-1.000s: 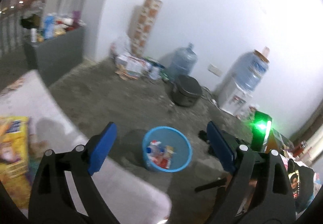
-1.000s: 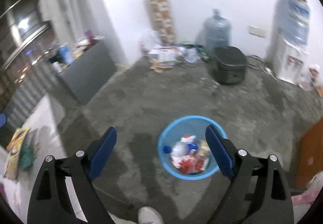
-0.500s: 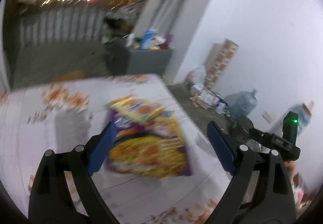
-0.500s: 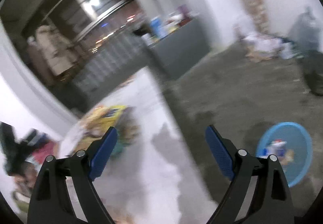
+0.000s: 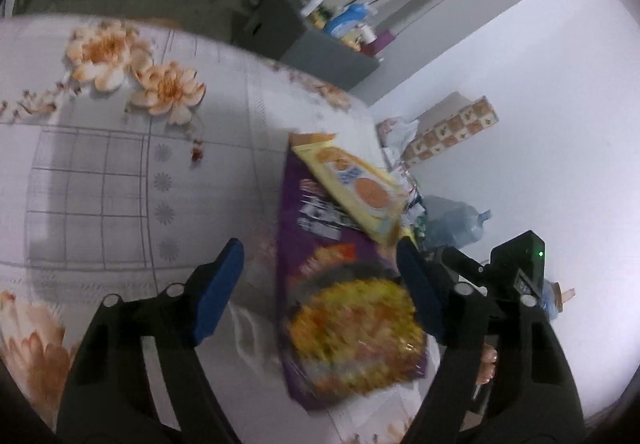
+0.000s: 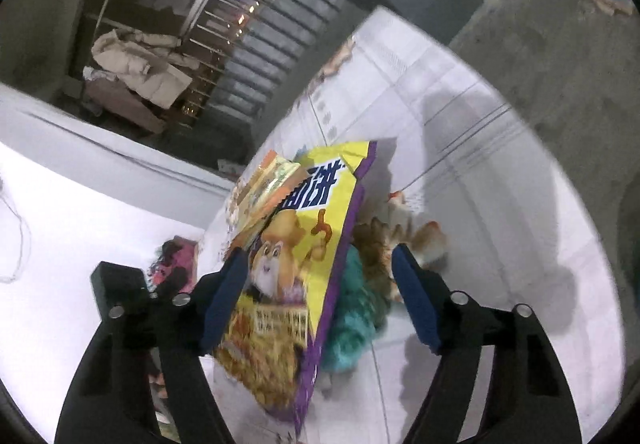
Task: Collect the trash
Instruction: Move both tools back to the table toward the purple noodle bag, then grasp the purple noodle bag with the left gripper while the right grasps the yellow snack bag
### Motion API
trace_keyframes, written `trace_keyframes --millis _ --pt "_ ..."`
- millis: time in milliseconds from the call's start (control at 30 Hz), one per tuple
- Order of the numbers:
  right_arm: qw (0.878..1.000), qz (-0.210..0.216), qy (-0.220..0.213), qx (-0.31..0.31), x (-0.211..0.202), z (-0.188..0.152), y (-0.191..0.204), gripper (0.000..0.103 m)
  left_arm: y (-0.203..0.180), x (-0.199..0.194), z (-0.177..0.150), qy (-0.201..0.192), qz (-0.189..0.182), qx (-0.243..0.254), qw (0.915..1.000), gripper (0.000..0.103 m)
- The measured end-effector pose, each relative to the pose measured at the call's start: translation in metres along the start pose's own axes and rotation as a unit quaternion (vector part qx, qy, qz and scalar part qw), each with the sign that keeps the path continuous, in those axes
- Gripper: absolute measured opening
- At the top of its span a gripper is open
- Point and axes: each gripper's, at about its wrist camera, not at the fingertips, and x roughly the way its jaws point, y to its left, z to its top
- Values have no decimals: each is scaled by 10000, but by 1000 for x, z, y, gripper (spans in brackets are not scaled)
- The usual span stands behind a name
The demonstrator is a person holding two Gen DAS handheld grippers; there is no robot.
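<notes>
Swung both grippers from the bin to the table (image 5: 100,184), jaws narrowing but apart, left gripper (image 5: 320,284) and right gripper (image 6: 320,292) straddling the snack bag (image 5: 344,316); we might snag the yellow wrapper (image 5: 352,188) lying on top.

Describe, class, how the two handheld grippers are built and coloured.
Both the left gripper and the right gripper have matte black angular frames with silver rivets at the pivots. Each finger ends in a flat blue pad. A black box with a small green light shows beyond the left one.
</notes>
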Motion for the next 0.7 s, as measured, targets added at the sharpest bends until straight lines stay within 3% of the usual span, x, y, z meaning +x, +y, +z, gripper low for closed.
trace_keyframes --millis 233,700 --pt "9976 298 567 263 49 -5 -4 47 21 37 -8 532 -252 -359 9976 51" --pt "9960 444 742 237 25 -34 -13 41 5 40 -43 901 -551 -228 9941 45"
